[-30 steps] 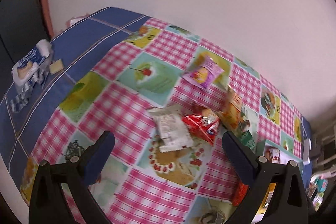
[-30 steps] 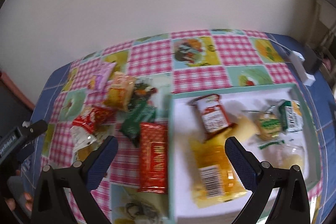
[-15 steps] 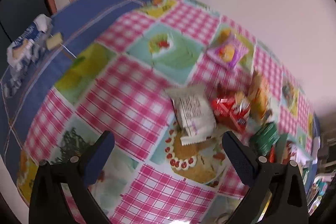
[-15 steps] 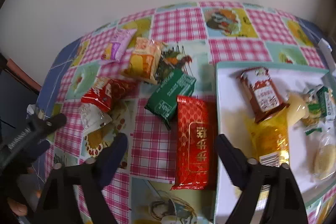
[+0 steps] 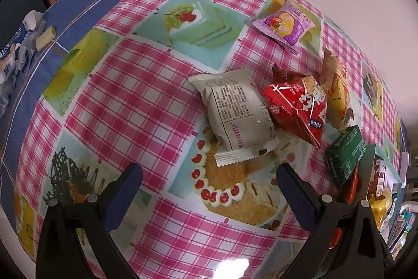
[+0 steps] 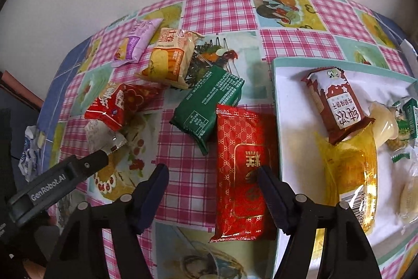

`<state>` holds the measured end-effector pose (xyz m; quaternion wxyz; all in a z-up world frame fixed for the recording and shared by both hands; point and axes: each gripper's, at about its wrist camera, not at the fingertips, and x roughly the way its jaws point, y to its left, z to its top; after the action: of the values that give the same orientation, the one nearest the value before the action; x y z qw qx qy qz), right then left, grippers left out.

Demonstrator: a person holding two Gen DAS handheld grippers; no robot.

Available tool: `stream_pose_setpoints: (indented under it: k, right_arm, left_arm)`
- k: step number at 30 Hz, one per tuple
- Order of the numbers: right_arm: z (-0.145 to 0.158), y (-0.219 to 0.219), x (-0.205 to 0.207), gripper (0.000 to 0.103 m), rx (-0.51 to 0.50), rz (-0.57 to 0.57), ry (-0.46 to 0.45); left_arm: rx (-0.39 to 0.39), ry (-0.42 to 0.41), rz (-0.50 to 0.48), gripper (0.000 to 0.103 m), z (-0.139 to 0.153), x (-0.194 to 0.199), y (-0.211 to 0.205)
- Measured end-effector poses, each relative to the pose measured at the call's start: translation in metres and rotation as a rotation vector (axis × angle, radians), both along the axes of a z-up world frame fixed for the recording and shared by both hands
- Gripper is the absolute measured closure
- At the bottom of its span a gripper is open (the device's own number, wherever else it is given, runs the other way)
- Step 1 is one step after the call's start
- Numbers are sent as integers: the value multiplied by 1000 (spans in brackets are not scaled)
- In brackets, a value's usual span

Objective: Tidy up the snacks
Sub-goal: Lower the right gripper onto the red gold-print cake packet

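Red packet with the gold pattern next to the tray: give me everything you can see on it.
The red packet is a long, flat, glossy foil wrapper printed with a fine gold lattice, a gold-bordered panel with a large character, and crimped ends. It lies flat on the checked tablecloth, lengthwise along the tray's rim, seemingly touching it. Its far corner seems to overlap the green packet. The right gripper hangs above its near half, jaws just narrowed, not gripping.

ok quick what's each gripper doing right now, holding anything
Left gripper: open, holding nothing.
Right gripper: open, jaws have just been closing, nothing gripped.
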<state>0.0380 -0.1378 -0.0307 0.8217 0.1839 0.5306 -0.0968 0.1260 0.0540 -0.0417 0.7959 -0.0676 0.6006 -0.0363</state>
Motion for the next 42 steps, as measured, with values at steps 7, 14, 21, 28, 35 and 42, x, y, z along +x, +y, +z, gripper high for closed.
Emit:
stream_pose_setpoints:
  k: [7,14,21,28,35,42]
  right_arm:
    - [-6,3,2,32,87,18,-7]
    - [-6,3,3,35,125,1,-11]
    - [-8,-4,0,42,5,-30,29]
    - [-14,17,8,40,-125,25,56]
    - [-11,12,1,40,-26,28,20]
    - [-7,12,2,41,92,28,-12]
  left_arm:
    - [-19,4,0,1,4,9,9]
    - [-22,7,9,1,5,8,14]
    - [-20,-4,23,1,6,9,20]
    - [-12,-2,24,1,9,8,21]
    - [-12,-2,22,1,9,8,22]
    - [-11,-3,24,1,8,9,22]
